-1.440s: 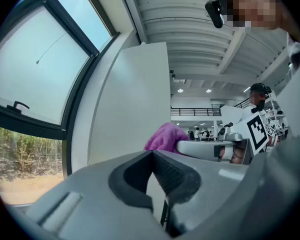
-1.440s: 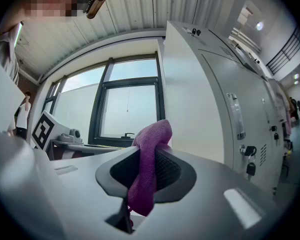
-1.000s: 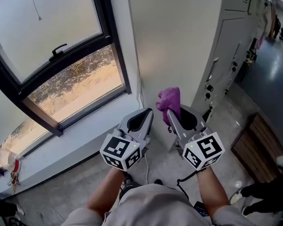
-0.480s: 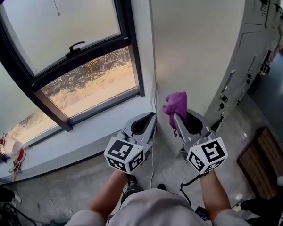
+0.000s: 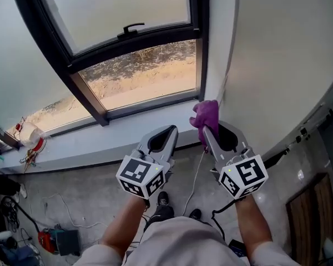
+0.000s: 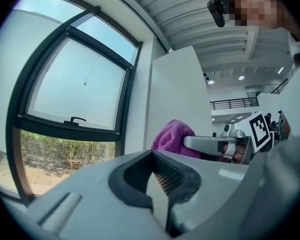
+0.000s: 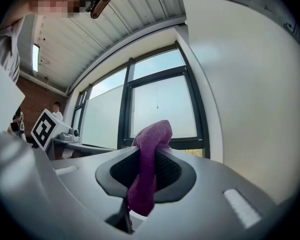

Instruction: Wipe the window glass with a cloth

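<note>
The right tongs [image 7: 149, 156] are clamped on the purple cloth [image 7: 151, 149]. The cloth is pinched at its middle: one bunched end stands up past the tips and the other hangs down inside the recess between the jaws. The left tongs [image 6: 154, 156] have their jaws together with nothing between them.

The window [image 5: 130, 37] has a dark frame, with an upper pane carrying a black handle [image 5: 132, 27] above the lower glass pane [image 5: 141, 73]. The cloth is held in front of the window's lower right corner, over the pale sill [image 5: 100, 143] and apart from the glass. It cannot be told whether it touches the sill or the frame. The left tongs stand below the window's lower pane, short of the sill. A white wall [image 5: 283, 65] adjoins the window's right edge. A thin cable [image 5: 195, 173] lies on the floor [image 5: 89, 193] below the window.
</note>
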A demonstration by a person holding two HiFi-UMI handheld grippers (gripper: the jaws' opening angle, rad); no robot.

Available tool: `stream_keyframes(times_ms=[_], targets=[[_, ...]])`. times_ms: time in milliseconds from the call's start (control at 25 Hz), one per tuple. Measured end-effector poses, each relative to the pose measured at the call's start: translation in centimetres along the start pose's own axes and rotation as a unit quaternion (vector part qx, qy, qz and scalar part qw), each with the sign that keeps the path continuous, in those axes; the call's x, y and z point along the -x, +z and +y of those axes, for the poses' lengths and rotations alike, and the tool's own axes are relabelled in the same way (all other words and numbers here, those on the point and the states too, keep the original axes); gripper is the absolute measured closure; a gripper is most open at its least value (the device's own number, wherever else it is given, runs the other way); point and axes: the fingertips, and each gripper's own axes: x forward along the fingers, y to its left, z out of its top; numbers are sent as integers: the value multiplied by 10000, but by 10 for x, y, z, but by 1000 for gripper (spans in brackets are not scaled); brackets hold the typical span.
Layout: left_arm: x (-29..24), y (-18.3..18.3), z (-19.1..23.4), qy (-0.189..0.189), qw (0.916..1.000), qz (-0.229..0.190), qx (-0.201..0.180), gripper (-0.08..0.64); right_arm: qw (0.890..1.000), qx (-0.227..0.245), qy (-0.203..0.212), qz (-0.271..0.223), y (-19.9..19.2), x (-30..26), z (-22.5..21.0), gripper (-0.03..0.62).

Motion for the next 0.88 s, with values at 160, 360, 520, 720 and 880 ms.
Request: stream_keyframes(times_ms=[160, 360, 520, 720, 880], targets=[[16, -8, 46, 401, 9992, 65, -2, 560, 9992, -53, 382, 106, -18, -43, 22, 501], [33, -22, 110, 757, 9970, 130, 9, 560, 9968, -65, 746, 287, -45, -103, 52, 501], [43, -32, 172, 958, 9953, 148, 50, 560, 9950, -42, 900, 431, -66, -158, 74, 501], [54, -44, 256, 1130, 9934, 143, 147, 560, 9942, 12, 920, 555, -87, -234, 95, 500], [69, -52, 313, 1294, 9907, 165, 382, 560, 9929, 136, 948, 708, -94, -284, 114, 500]])
